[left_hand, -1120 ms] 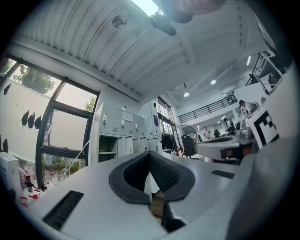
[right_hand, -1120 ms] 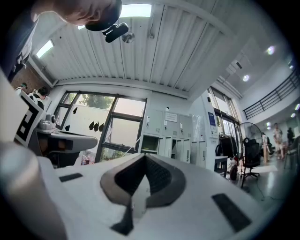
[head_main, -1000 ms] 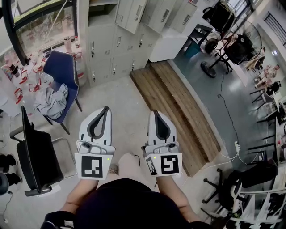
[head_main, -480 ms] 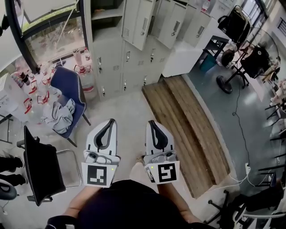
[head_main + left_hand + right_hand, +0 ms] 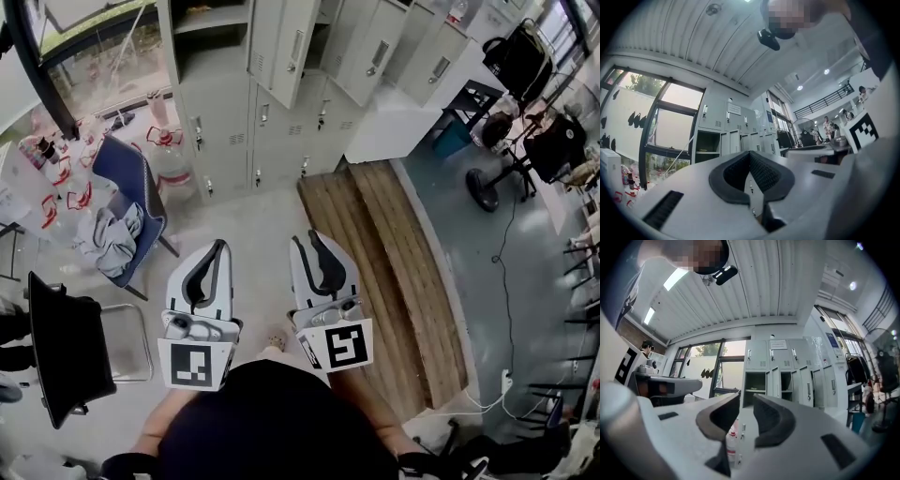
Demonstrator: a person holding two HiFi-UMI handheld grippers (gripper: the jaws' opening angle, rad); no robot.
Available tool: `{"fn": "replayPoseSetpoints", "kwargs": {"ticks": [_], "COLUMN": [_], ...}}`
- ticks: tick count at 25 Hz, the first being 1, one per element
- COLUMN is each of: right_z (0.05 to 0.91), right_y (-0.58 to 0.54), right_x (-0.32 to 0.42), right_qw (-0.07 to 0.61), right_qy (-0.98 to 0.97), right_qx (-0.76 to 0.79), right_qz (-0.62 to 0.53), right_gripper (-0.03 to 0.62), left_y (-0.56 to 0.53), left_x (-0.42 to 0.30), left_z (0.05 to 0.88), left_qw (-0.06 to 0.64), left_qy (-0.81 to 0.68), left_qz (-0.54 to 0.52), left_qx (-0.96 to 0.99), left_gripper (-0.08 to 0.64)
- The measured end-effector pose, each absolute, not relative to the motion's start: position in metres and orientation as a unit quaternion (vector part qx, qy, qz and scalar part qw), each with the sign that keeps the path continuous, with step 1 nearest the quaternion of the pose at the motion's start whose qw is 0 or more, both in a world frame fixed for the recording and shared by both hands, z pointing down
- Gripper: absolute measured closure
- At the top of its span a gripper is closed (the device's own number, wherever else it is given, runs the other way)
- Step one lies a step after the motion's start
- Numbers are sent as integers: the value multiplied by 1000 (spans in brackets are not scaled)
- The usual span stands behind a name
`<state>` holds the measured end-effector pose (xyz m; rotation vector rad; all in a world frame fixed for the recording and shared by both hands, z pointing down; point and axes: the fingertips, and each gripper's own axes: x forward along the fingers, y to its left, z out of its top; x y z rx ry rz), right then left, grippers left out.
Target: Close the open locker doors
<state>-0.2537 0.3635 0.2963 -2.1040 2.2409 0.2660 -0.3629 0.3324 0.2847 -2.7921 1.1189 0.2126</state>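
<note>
Lockers [image 5: 230, 103] drew nearer as the person walked up | open doors [image 5: 281, 37] hung ajar ahead, well out of reach | right gripper [image 5: 307, 239] jaws had just been parting, nothing between | left gripper [image 5: 221, 246] closed, empty | closing likely next.

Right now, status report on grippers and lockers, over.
Left gripper shut, empty. Right gripper jaws just opened, nothing between. Locker doors open ahead. Blue chair left, wooden platform right.

White left tool [image 5: 220, 246], white right tool [image 5: 307, 240], black pads [image 5: 764, 173]
</note>
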Motion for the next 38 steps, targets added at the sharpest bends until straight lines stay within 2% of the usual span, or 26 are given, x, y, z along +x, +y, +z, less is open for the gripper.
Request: {"fn": "replayPoseSetpoints", "kwargs": {"ticks": [8,19,38], "right_z": [297,315,308], "right_y": [324,267,48], "right_x": [-197,-172,-113], "right_qw": [41,34,49], "right_qy": [742,754,741], "right_qx": [-665,-654,-667], "right_qz": [79,57,59], "right_gripper": [511,509,509], "left_y": [293,239,15], "left_x": [-319,-293,-206], "left_z": [287,303,305], "left_qw": [63,54,61], "left_qy": [404,414,335], "left_qz": [67,42,56], "left_qx": [-910,-908,-939], "left_gripper": [557,557,557]}}
